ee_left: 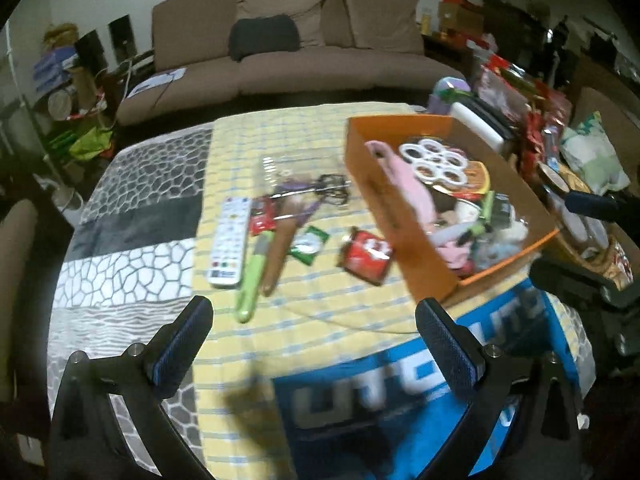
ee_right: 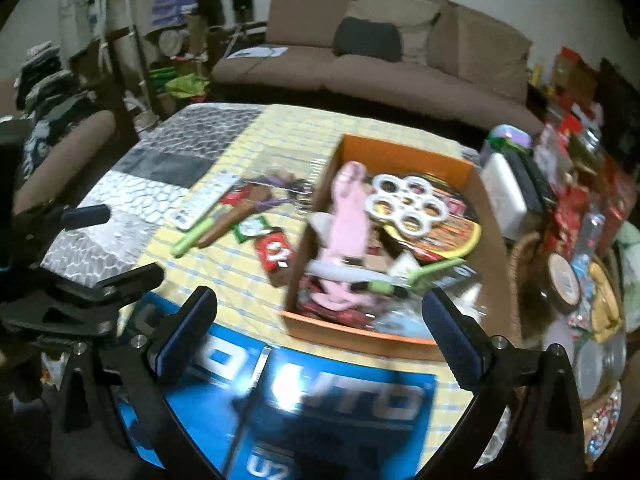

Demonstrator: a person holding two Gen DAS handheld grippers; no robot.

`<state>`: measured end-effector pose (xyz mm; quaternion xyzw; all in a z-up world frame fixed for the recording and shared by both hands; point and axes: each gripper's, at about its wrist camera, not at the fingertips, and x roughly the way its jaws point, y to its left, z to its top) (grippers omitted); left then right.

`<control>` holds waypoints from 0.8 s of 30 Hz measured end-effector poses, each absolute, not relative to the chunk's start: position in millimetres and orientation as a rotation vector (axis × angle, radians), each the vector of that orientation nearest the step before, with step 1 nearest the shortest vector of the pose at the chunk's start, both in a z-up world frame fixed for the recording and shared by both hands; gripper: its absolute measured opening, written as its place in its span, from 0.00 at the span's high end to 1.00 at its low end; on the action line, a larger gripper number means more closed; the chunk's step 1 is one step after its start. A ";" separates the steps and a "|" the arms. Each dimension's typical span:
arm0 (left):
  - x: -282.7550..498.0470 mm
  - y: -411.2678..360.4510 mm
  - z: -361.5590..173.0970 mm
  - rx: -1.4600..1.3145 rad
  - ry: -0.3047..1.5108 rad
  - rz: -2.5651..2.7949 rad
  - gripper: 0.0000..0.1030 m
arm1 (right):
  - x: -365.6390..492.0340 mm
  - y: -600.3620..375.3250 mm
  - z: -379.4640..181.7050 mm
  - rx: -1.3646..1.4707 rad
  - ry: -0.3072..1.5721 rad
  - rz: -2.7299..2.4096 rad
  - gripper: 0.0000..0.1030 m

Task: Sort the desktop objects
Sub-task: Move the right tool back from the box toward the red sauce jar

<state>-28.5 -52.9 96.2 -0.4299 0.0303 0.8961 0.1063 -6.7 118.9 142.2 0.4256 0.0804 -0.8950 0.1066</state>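
Both jaws spread, empty; white remote (ee_left: 226,241) lengthwise toward the sofa (ee_left: 288,44).

Orange box (ee_left: 400,216) full; loose items beside it on yellow cloth (ee_left: 280,320).
Remote (ee_left: 228,236), green knife (ee_left: 252,280), wooden spoon (ee_left: 280,248), whisk (ee_left: 320,192) and red packet (ee_left: 368,256) lie flat left of the box.

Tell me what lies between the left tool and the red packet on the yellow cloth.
Nothing visible lies between them. The left tool hangs open above bare yellow cloth, and the red packet lies just beyond it, beside the orange box. The green-handled utensil lies off to the left.
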 end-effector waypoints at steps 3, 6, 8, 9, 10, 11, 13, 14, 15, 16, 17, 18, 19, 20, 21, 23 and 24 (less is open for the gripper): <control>-39.2 -84.2 86.5 -1.278 -0.022 2.651 0.00 | -3.2 101.4 143.1 1.200 0.235 -2.610 0.00; -52.2 -114.3 66.8 -1.307 0.025 2.710 0.00 | -3.1 88.5 144.2 1.158 0.186 -2.579 0.00; -61.4 -128.6 46.1 -1.368 0.068 2.705 0.00 | -7.2 82.0 142.1 1.166 0.156 -2.547 0.00; -65.5 -134.5 37.2 -1.400 0.052 2.689 0.00 | -10.5 78.9 140.0 1.164 0.132 -2.531 0.00; -69.0 -139.8 28.7 -1.421 0.030 2.677 0.00 | -12.0 76.9 138.6 1.159 0.116 -2.522 0.00; -71.9 -143.4 22.2 -1.430 0.006 2.668 0.02 | -14.5 74.9 136.5 1.155 0.093 -2.505 0.00; -76.3 -146.6 11.6 -1.438 -0.046 2.652 0.04 | -21.9 72.0 131.5 1.150 0.023 -2.465 0.00; -79.3 -145.9 5.8 -1.444 -0.066 2.636 0.07 | -24.6 70.5 129.2 1.153 -0.005 -2.449 0.00; -81.3 -144.0 0.9 -1.447 -0.068 2.626 0.11 | -30.1 70.8 125.6 1.159 -0.063 -2.418 0.00; -84.0 -140.2 -4.0 -1.449 -0.060 2.614 0.14 | -33.1 70.0 124.3 1.162 -0.095 -2.403 0.01; -86.8 -136.9 -8.6 -1.452 -0.042 2.605 0.18 | -37.4 71.0 121.4 1.166 -0.141 -2.382 0.01; -91.0 -132.8 -14.9 -1.459 -0.018 2.597 0.19 | -42.2 72.3 118.1 1.169 -0.190 -2.364 0.01; -94.0 -130.6 -19.6 -1.461 -0.001 2.595 0.19 | -44.4 72.8 116.5 1.171 -0.208 -2.356 0.01; -95.2 -128.6 -22.7 -1.461 0.005 2.592 0.19 | -47.4 73.3 113.6 1.173 -0.234 -2.343 0.01; -97.6 -127.7 -26.4 -1.464 0.000 2.583 0.20 | -49.8 73.7 111.3 1.173 -0.257 -2.329 0.01; -101.8 -125.5 -32.2 -1.469 -0.025 2.562 0.26 | -53.7 75.2 108.0 1.168 -0.304 -2.309 0.01; -103.6 -124.4 -34.7 -1.473 -0.035 2.548 0.31 | -55.6 78.2 105.2 1.162 -0.342 -2.293 0.02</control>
